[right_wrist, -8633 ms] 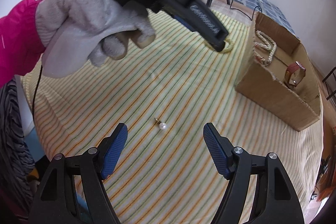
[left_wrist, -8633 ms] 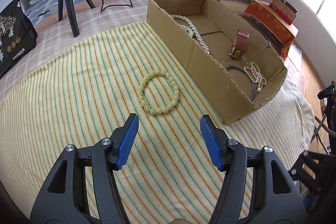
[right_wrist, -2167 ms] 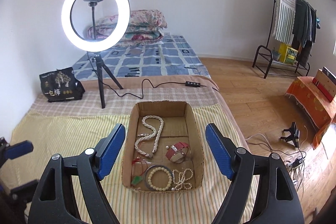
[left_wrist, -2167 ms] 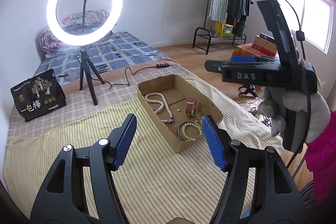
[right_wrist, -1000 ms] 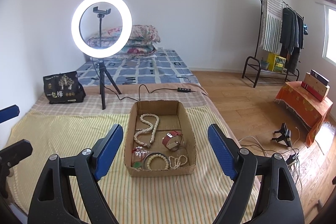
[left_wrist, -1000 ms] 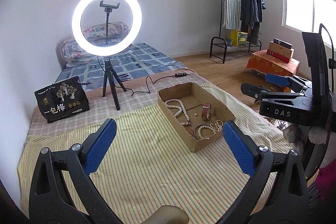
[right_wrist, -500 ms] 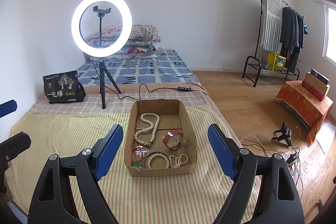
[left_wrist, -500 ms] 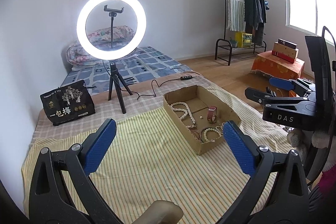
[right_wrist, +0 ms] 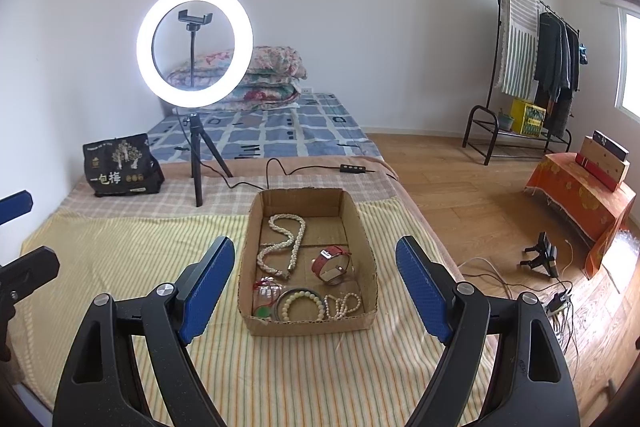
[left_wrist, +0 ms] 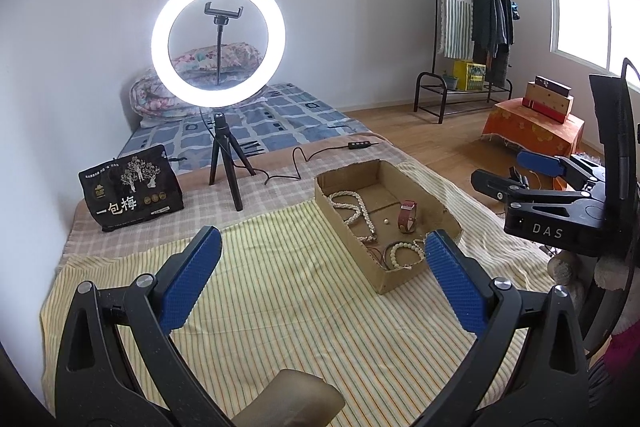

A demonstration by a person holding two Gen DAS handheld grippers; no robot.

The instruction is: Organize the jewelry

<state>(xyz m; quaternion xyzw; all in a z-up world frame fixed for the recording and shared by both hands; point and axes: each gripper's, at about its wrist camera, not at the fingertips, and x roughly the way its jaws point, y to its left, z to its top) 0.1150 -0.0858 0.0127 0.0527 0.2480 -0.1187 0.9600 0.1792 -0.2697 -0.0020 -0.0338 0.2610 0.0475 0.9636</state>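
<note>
Striped yellow cloth covers the near part of a low bed, and wide bare stretches of it lie to the left of and in front of the cardboard box, which sits toward the bed's right edge, where wooden floor begins. Both tools hang above the cloth with their blue pads spread wide and nothing between them: the left gripper looks at the box from its left side, the right gripper faces the box's near short wall. Inside the box lie a twisted pearl necklace toward the far end, a red watch beside it on the right, and along the near wall a pale bead bracelet, a small pearl strand and a green pendant on red cord. Beyond the box stand a lit ring light on a tripod and a black bag; a clothes rack stands across the room.
</note>
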